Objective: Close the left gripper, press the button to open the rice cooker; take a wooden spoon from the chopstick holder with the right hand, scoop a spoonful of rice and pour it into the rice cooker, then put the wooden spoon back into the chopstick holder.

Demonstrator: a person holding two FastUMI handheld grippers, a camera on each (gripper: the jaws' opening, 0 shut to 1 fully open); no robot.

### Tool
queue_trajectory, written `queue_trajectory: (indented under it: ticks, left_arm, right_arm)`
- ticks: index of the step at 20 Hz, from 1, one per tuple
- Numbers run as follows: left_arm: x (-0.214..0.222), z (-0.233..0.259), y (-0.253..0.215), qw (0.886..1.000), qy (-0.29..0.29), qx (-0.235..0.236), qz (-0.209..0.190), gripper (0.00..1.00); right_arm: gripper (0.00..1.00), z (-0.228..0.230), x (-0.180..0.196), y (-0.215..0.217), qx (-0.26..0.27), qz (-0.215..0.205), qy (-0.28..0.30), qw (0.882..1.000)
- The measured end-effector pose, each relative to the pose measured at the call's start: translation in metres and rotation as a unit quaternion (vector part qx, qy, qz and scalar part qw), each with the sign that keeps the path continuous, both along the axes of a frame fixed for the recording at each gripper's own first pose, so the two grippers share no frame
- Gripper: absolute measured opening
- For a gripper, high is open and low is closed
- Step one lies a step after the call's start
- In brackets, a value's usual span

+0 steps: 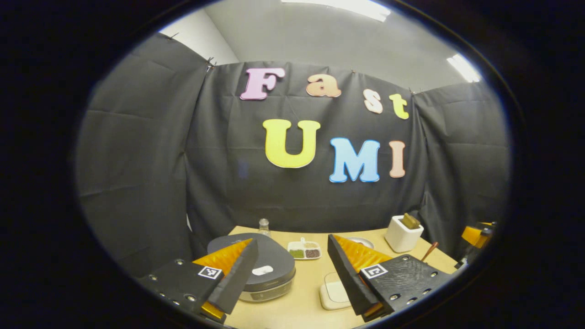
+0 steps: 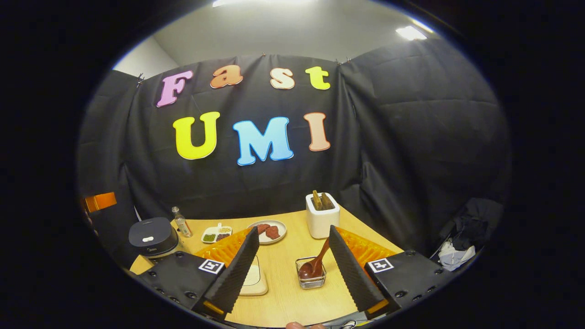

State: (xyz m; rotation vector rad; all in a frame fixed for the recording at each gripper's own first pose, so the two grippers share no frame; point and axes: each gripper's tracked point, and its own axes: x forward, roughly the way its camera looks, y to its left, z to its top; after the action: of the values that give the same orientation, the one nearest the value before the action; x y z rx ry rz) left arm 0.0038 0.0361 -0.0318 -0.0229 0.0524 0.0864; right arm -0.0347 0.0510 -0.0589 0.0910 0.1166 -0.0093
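The rice cooker (image 1: 260, 267) is a low, round appliance with a flat dark grey lid, a pale oval button on top and a silvery band round its base; the lid is down. In the left gripper view it sits on the left part of the light wooden tabletop (image 1: 306, 292), partly behind the left finger of the left tool (image 1: 292, 256), whose fingers stand wide apart and hold nothing. In the right gripper view the cooker (image 2: 152, 236) lies far left, with a small clear bottle (image 2: 182, 222) just beside it.

The white chopstick holder (image 2: 322, 218) stands upright at the far right of the tabletop, with brown utensil tops sticking out of it. The wooden spoon (image 2: 315, 265) is dark reddish-brown; its bowl rests in a small wire basket (image 2: 311, 273) and its handle leans up and to the right. The basket sits between the fingers of the right tool (image 2: 292, 244), which is spread open and grips nothing.

Farther back are a white divided dish (image 2: 216, 235) with green and dark grains, and a round plate (image 2: 269, 230) carrying reddish pieces. A pale square pad (image 2: 256, 278) lies near the front, partly behind the right tool's left finger.
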Motion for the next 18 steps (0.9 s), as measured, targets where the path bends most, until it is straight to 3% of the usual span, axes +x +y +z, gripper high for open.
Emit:
queue_trajectory:
  ticks: [3,4,6,7,8,9,10,12,14,16,18]
  left_arm:
    - [0.009,-0.001,0.018,1.0,0.014,-0.004,0.01,0.92]
    - [0.013,0.0,0.024,1.0,0.016,-0.006,0.015,0.87]
    - [0.019,0.001,0.036,1.0,0.02,-0.009,0.017,0.64]
    - [0.021,0.003,0.042,1.0,0.021,-0.006,0.022,0.66]
    - [0.026,0.004,0.056,0.999,0.022,-0.002,0.037,0.49]
    - [0.031,0.001,0.059,0.999,0.03,-0.003,0.027,0.33]
    - [0.032,-0.002,0.058,0.999,0.039,-0.004,0.017,0.31]
    - [0.04,-0.006,0.084,0.998,0.051,-0.004,0.044,0.03]
    - [0.051,-0.02,0.077,0.997,0.069,-0.025,0.021,0.05]
    - [0.061,-0.031,0.088,0.996,0.081,-0.04,0.024,0.03]
    - [0.074,-0.044,0.08,0.993,0.099,-0.067,-0.004,0.01]
  right_arm:
    - [0.98,0.001,0.001,0.003,-0.008,0.001,-0.002,1.0]
    - [0.98,0.001,0.001,0.003,-0.01,0.001,-0.002,1.0]
    - [0.92,0.0,0.001,0.003,-0.01,-0.002,0.0,1.0]
    - [0.98,0.0,0.001,0.002,-0.01,-0.004,0.0,1.0]
    - [0.98,0.0,0.001,0.002,-0.011,-0.005,0.0,1.0]
    - [0.98,0.0,0.001,0.002,-0.012,-0.007,0.0,1.0]
    - [0.92,-0.001,0.0,0.002,-0.013,-0.008,0.0,1.0]
    - [0.98,-0.001,-0.001,-0.001,-0.016,-0.013,0.0,1.0]
    - [0.92,-0.001,-0.003,-0.006,-0.017,-0.02,0.0,1.0]
    - [0.92,-0.002,-0.005,-0.011,-0.017,-0.027,0.001,0.999]
    - [0.92,-0.005,-0.009,-0.015,-0.019,-0.032,0.004,0.999]
